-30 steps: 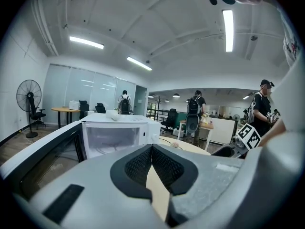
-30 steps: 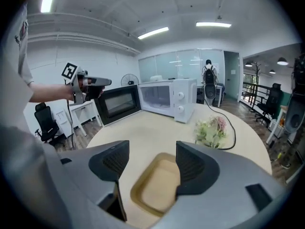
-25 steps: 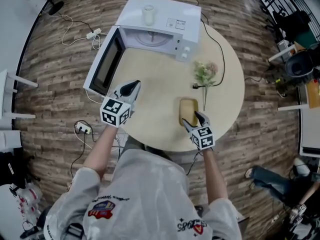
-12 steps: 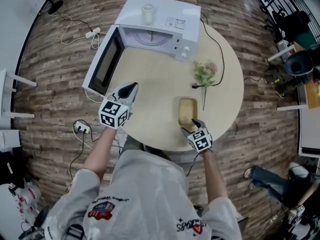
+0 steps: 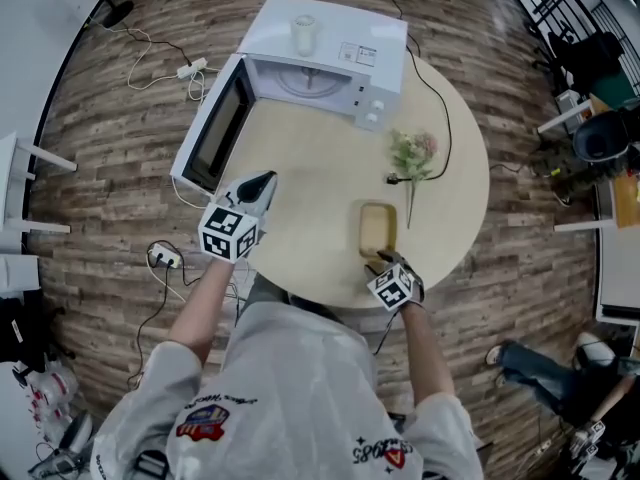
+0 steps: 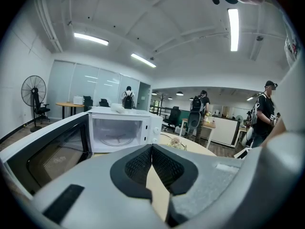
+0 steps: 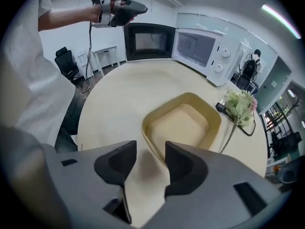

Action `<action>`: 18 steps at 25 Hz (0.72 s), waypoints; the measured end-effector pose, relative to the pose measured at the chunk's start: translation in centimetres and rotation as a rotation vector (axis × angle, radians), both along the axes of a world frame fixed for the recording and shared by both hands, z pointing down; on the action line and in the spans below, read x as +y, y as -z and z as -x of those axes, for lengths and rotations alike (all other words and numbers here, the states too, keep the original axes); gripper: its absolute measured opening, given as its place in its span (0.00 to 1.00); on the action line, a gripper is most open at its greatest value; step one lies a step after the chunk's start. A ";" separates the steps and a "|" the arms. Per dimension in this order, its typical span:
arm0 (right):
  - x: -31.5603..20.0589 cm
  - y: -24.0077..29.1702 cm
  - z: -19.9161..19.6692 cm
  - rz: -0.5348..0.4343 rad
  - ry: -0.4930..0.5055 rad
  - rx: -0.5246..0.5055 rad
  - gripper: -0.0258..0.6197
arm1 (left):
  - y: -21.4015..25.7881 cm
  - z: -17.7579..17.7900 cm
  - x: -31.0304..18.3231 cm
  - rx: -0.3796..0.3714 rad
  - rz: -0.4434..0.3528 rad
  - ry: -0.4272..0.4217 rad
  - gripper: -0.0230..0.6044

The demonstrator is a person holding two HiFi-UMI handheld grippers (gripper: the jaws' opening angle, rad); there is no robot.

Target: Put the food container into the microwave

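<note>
The food container [image 5: 377, 226], a shallow tan tray with nothing in it, lies on the round table [image 5: 310, 168] at my front right. My right gripper [image 5: 383, 259] points steeply down at its near end. In the right gripper view the container [image 7: 183, 125] fills the middle, and its near rim runs into the gap of my right gripper [image 7: 150, 151]. The jaws have just been closing but the pads stand apart from the rim. My left gripper [image 5: 266, 180] hovers shut and empty over the table's left, in front of the white microwave [image 5: 320, 63], whose door [image 5: 212, 128] hangs open.
A sprig of flowers [image 5: 412, 153] and a black cable lie just beyond the container. A white cup [image 5: 303, 33] stands on top of the microwave. A power strip [image 5: 165, 259] lies on the wooden floor at the left. People stand in the background of the left gripper view.
My right gripper has sunk and drawn back to the container's near rim, tilting steeper, and its jaws have narrowed. The left gripper has stayed in place.
</note>
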State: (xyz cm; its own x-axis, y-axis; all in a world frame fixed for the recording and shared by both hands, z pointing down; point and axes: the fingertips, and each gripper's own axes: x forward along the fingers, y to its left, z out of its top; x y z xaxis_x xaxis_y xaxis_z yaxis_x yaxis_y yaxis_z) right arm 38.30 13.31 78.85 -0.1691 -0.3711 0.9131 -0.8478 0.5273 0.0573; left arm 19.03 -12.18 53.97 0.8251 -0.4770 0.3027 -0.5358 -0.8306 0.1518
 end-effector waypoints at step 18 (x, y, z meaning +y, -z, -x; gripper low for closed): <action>-2.0 2.0 1.5 -0.076 0.088 0.075 0.08 | 0.5 2.7 0.4 0.012 0.000 0.038 0.04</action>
